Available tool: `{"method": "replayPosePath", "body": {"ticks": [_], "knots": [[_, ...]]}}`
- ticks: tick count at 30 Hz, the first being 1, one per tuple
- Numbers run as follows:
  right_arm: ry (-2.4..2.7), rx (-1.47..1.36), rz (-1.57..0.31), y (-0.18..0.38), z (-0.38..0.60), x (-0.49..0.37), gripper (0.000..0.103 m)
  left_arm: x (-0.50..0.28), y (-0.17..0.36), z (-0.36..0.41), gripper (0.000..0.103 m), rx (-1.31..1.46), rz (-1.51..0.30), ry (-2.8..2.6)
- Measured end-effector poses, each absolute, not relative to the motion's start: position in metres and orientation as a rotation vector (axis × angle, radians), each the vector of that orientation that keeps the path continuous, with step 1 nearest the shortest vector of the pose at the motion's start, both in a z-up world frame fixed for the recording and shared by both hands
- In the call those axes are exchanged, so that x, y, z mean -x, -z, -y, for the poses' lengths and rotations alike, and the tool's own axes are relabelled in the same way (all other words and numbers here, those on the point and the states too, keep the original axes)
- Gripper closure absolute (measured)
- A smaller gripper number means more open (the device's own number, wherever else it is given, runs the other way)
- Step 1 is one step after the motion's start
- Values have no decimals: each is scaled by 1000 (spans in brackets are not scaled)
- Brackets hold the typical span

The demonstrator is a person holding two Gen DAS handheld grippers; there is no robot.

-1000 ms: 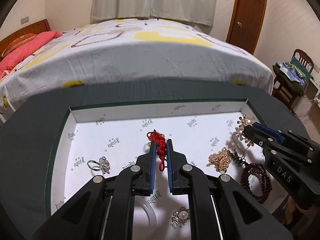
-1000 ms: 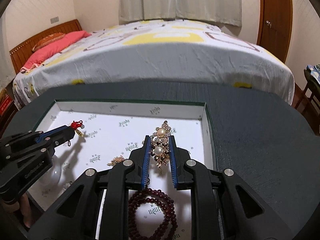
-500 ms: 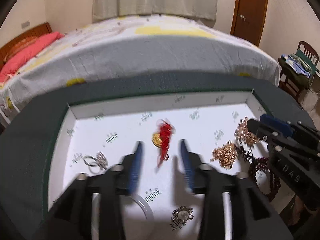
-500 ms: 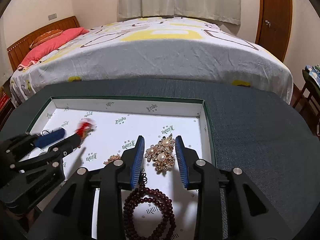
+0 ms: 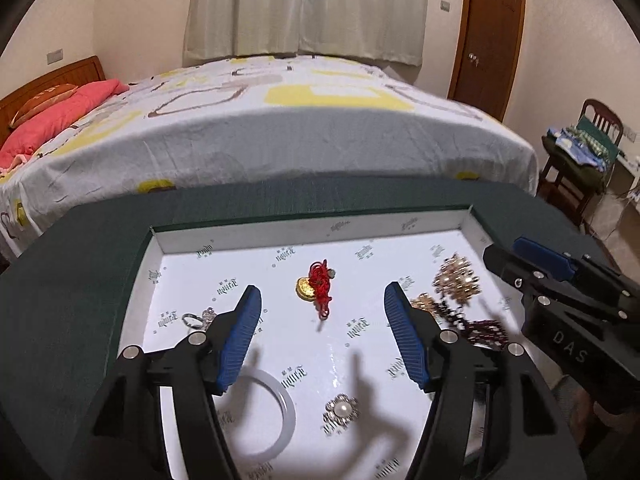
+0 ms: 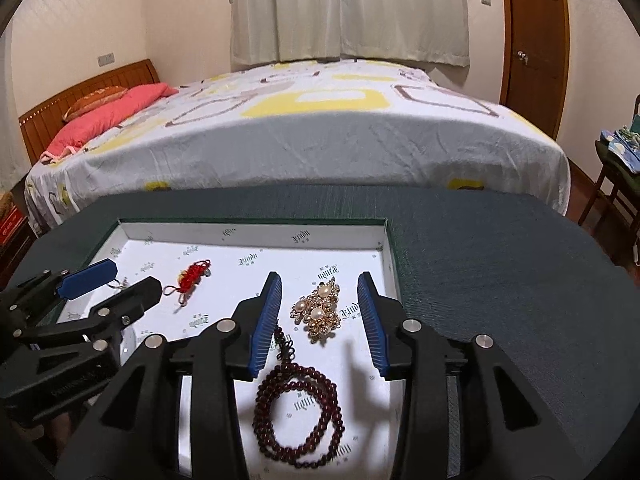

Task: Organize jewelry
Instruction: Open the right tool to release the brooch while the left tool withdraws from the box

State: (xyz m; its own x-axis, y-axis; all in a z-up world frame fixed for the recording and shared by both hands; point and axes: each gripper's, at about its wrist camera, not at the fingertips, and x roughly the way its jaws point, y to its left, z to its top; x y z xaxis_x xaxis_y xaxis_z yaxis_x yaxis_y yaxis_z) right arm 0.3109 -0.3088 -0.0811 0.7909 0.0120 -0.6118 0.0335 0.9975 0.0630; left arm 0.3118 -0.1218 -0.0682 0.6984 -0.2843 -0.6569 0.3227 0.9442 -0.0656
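Note:
A shallow white-lined tray (image 5: 280, 236) holds the jewelry. My left gripper (image 5: 322, 308) is open and empty, raised above a red knotted charm with a gold coin (image 5: 316, 284) that lies on the tray floor. My right gripper (image 6: 318, 304) is open and empty above a gold pearl brooch (image 6: 318, 312). A dark red bead bracelet (image 6: 298, 412) lies just behind the brooch. The left gripper also shows in the right wrist view (image 6: 116, 284), and the right gripper in the left wrist view (image 5: 516, 260).
The tray also holds a silver ring (image 5: 196, 320), a white bangle (image 5: 260, 416), a small pearl flower brooch (image 5: 340, 412) and a gold chain piece (image 5: 424, 304). The tray sits on a dark green table (image 6: 500, 264). A bed (image 6: 320, 128) stands beyond.
Both grippers have opened and let go: the red charm and the pearl brooch now lie on the tray floor. Both grippers have pulled back and up.

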Motion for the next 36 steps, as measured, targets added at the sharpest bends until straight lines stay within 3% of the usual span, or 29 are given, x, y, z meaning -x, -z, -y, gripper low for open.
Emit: {"method": "replayPosePath", "body": {"ticks": [18, 36], "knots": [[47, -83, -594, 43, 328, -209, 64, -235, 31, 82, 40, 27, -651, 340], [90, -106, -694, 98, 333, -127, 64, -153, 65, 47, 40, 69, -690, 266]]}}
